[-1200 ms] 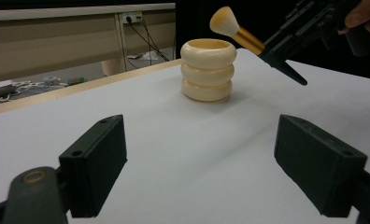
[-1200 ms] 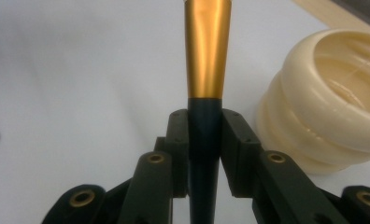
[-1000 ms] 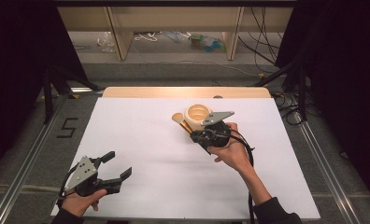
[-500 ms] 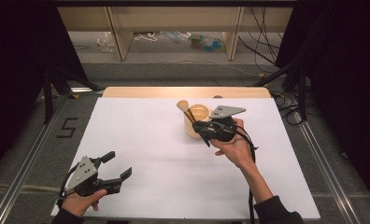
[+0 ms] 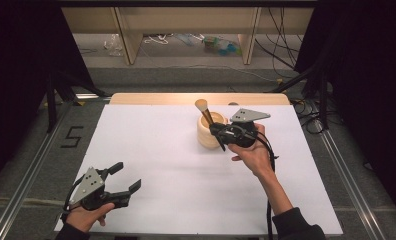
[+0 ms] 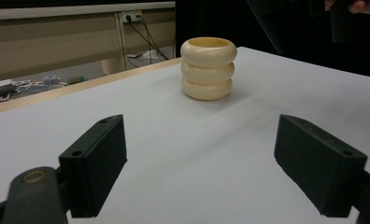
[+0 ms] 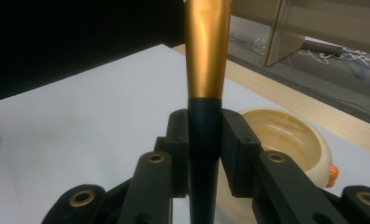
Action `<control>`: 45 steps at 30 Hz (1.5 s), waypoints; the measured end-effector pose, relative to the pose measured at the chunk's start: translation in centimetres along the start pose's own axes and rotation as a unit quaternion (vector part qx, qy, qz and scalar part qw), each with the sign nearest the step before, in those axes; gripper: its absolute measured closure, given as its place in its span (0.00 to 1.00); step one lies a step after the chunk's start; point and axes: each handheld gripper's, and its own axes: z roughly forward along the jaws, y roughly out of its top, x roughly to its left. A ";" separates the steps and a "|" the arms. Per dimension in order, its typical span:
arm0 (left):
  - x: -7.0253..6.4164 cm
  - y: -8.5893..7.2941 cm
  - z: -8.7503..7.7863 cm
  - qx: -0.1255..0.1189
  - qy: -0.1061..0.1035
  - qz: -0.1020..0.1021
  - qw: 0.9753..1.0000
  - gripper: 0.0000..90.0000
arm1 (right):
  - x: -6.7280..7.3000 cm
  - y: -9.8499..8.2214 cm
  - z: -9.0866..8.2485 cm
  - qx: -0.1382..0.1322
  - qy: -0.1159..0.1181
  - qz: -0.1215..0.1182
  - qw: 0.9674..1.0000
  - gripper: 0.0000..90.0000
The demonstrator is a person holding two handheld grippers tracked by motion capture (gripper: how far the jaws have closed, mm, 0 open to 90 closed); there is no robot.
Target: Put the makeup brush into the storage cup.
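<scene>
A makeup brush with a pale tuft, gold ferrule and dark handle is clamped in my right gripper, which is shut on the handle. The brush stands tilted, tuft end up and away from me. It hangs over a cream ribbed cup, whose open mouth lies just behind the jaws. My left gripper rests low at the near left corner of the white table, open with nothing between its pads. The cup stands far ahead of the left gripper.
A wooden strip borders the table's far edge, with shelving legs and cables on the floor beyond. Metal rails run along both sides. A small orange bit shows at the cup's side.
My right gripper has lifted and swung the brush from beside the cup's left to over its mouth, the tuft rising toward the far side. The left gripper has stayed put.
</scene>
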 end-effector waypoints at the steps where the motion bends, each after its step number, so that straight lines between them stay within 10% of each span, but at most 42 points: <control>1: 0.0 0.0 0.0 -0.001 0.000 -0.001 1.000 0.19 | -0.2 0.2 -0.1 -0.008 0.000 0.003 1.000 0.82; 45: 0.1 0.0 0.0 -0.001 0.001 0.001 1.000 0.19 | -4.2 3.1 2.5 -0.073 -0.056 0.016 0.996 0.82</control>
